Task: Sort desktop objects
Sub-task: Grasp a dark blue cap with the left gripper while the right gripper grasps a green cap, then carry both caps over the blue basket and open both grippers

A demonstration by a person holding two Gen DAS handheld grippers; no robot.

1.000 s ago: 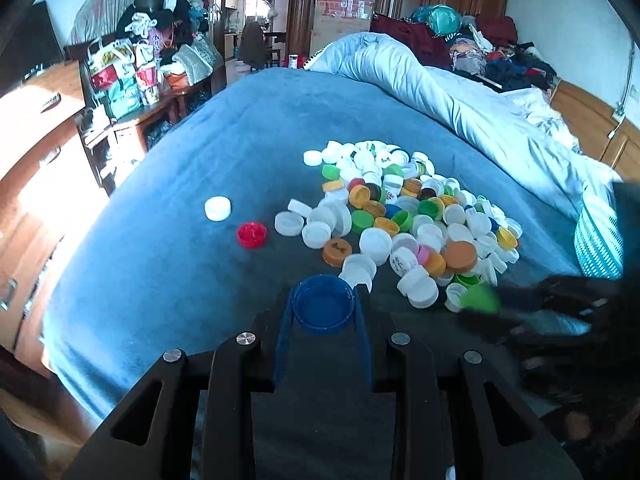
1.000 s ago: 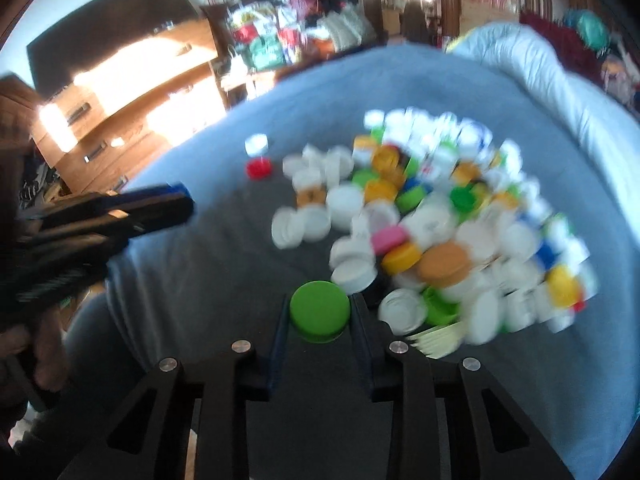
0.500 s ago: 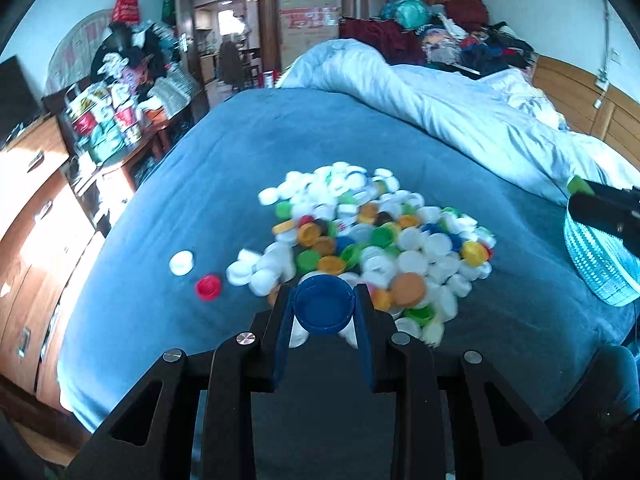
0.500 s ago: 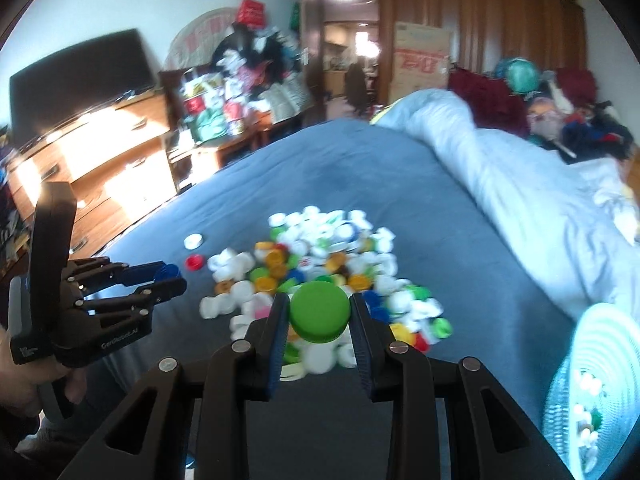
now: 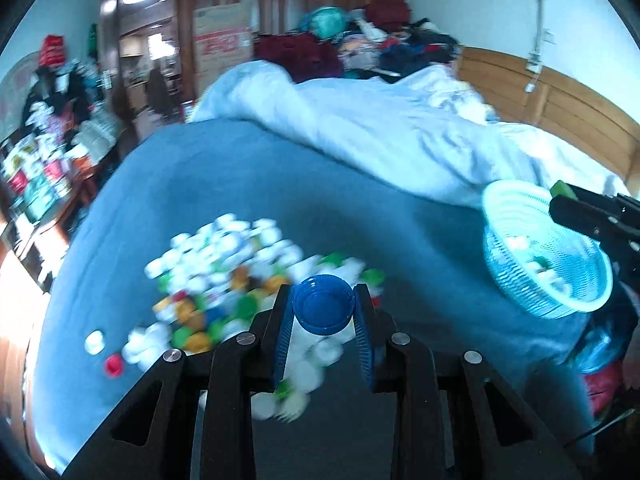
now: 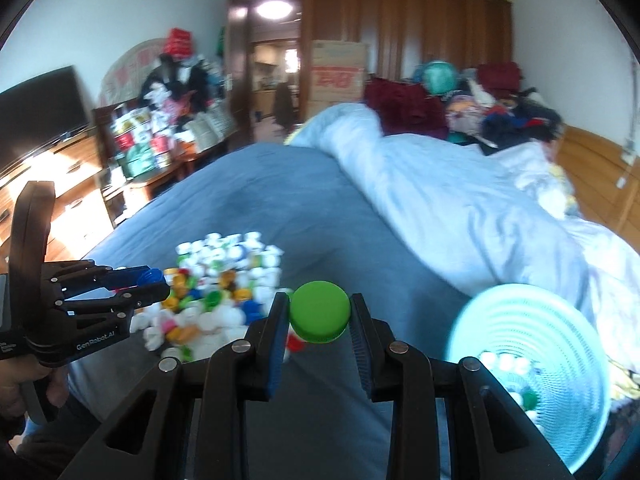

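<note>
Here the left gripper (image 5: 323, 312) pinches a blue cap (image 5: 323, 304) above the pile of caps (image 5: 224, 280) on the bed (image 5: 260, 184), while the right gripper (image 6: 319, 320) clamps a green cap (image 6: 319, 311) (solid top toward the camera) just left of the basket (image 6: 528, 364).

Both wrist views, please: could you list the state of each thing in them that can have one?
Left gripper: shut on the blue plastic bottle cap, hollow side to camera.
Right gripper: shut on the green plastic bottle cap.
Light blue slotted plastic basket: tilted, holding several caps.
Heap of mixed bottle caps: loose on the blue bedsheet.
</note>
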